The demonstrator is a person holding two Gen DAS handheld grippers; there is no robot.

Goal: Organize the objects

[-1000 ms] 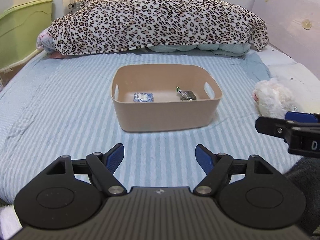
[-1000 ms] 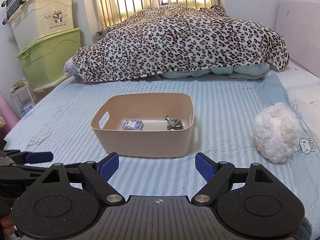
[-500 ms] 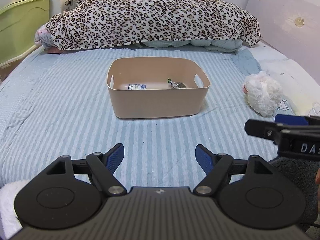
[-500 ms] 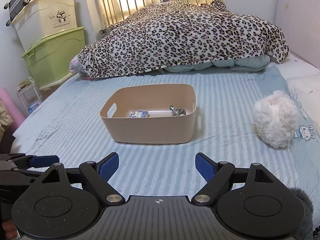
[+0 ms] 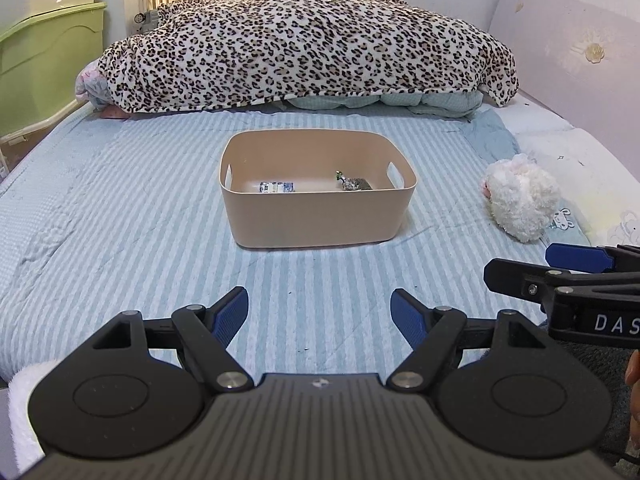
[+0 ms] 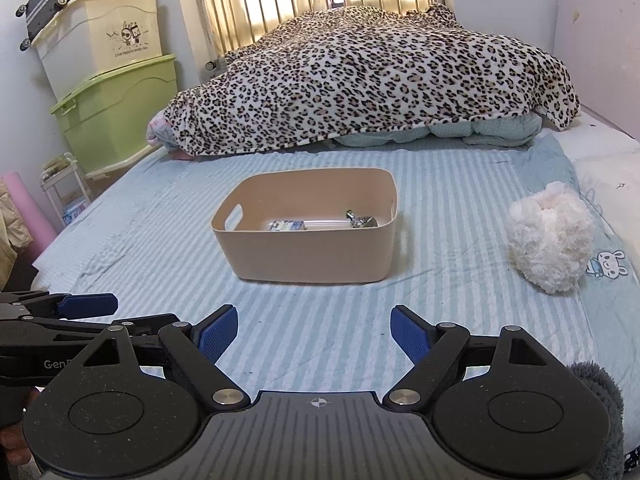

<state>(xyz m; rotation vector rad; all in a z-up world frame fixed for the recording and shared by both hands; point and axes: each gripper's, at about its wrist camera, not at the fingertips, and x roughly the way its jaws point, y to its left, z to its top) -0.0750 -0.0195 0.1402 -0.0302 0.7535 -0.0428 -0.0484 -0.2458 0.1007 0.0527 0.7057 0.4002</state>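
Note:
A beige plastic bin (image 5: 316, 220) (image 6: 308, 252) stands in the middle of the striped bed. Inside it lie a small blue-and-white packet (image 5: 277, 187) (image 6: 287, 225) and a dark crumpled wrapper (image 5: 356, 184) (image 6: 362, 221). A white fluffy plush toy (image 5: 520, 200) (image 6: 548, 236) lies on the bed to the bin's right. My left gripper (image 5: 319, 315) is open and empty, well short of the bin. My right gripper (image 6: 314, 332) is open and empty, also near the bed's front edge. Each gripper shows at the side of the other's view.
A leopard-print blanket (image 5: 304, 40) is piled across the far end of the bed. Green and cream storage boxes (image 6: 112, 92) and a suitcase stand at the left wall. A headboard panel (image 5: 568, 44) runs along the right side.
Both grippers have drawn back from the bin toward the bed's front edge. Both stay open and empty.

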